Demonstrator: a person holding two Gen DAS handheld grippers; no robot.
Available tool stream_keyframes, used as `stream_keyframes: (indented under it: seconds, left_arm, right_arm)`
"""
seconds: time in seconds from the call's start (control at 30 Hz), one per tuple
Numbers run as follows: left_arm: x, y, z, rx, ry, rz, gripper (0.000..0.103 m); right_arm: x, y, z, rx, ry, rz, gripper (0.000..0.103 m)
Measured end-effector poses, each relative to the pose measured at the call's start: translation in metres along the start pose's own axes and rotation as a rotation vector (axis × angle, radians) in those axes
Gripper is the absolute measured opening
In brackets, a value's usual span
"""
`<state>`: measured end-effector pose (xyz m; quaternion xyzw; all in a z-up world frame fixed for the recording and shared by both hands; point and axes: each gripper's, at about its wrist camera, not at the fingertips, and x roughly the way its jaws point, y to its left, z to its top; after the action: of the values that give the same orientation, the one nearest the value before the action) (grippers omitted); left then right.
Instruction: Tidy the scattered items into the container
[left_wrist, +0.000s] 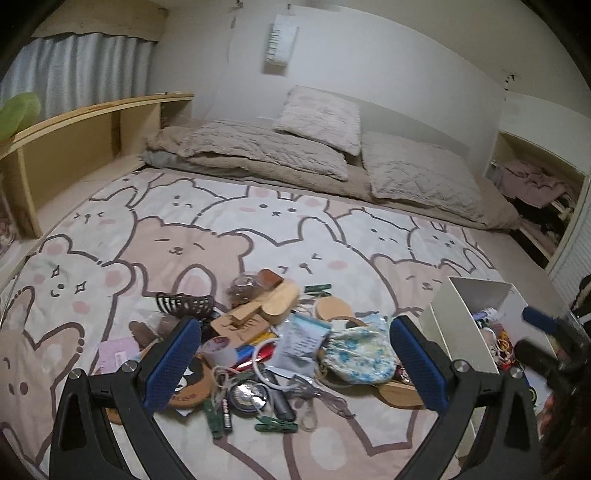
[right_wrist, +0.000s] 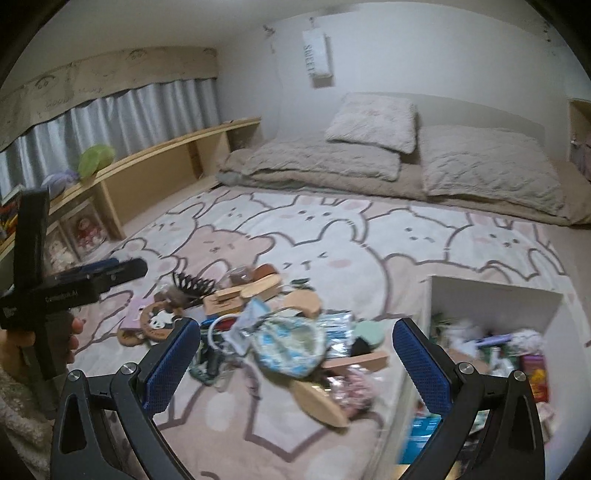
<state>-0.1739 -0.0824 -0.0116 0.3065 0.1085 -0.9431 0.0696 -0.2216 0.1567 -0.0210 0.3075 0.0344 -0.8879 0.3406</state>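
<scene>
We see the left gripper with its blue pads spread wide, holding nothing; the right gripper is likewise wide apart and empty. The pile of small items lies on the bear-print blanket, lower centre of the left view, partly framed between the left pads. A floral pouch sits just left of the right-hand pad there. A wooden brush runs diagonally, its long axis rising toward the upper right. The white box stands at the pile's right edge, lower right of frame, its open top already holding items; in the right view it lies just right of the gripper.
</scene>
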Motion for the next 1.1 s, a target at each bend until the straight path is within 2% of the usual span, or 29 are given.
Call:
stream_keyframes:
  seconds: [0.37,0.53,0.63,0.83,0.9,0.93,0.97,1.0,1.07,1.1]
  left_arm:
    - [0.014,0.036,-0.008,-0.054,0.042,0.043,0.103]
    - [0.015,0.049,-0.01,-0.086,0.05,0.043,0.103]
    - [0.015,0.053,-0.01,-0.105,0.05,0.047,0.103]
    - [0.015,0.055,-0.01,-0.107,0.049,0.043,0.103]
    - [0.016,0.054,-0.009,-0.102,0.053,0.042,0.103]
    - [0.016,0.054,-0.009,-0.098,0.055,0.044,0.103]
    - [0.016,0.054,-0.01,-0.095,0.058,0.045,0.103]
    - [0.017,0.054,-0.01,-0.09,0.064,0.047,0.103]
    - [0.02,0.054,-0.012,-0.085,0.081,0.055,0.103]
    - [0.022,0.054,-0.013,-0.081,0.095,0.064,0.103]
  right_arm:
    - [0.076,0.048,-0.037,-0.017,0.132,0.058,0.103]
    - [0.108,0.077,-0.057,-0.08,0.191,0.102,0.103]
    - [0.126,0.096,-0.068,-0.147,0.243,0.093,0.103]
    - [0.144,0.121,-0.082,-0.206,0.268,0.141,0.103]
    - [0.15,0.125,-0.084,-0.206,0.272,0.148,0.088]
    - [0.153,0.127,-0.085,-0.208,0.275,0.142,0.071]
    - [0.157,0.128,-0.087,-0.204,0.285,0.147,0.063]
    - [0.161,0.129,-0.088,-0.197,0.297,0.165,0.06]
    - [0.167,0.131,-0.093,-0.202,0.314,0.18,0.044]
    - [0.169,0.133,-0.097,-0.213,0.316,0.174,0.041]
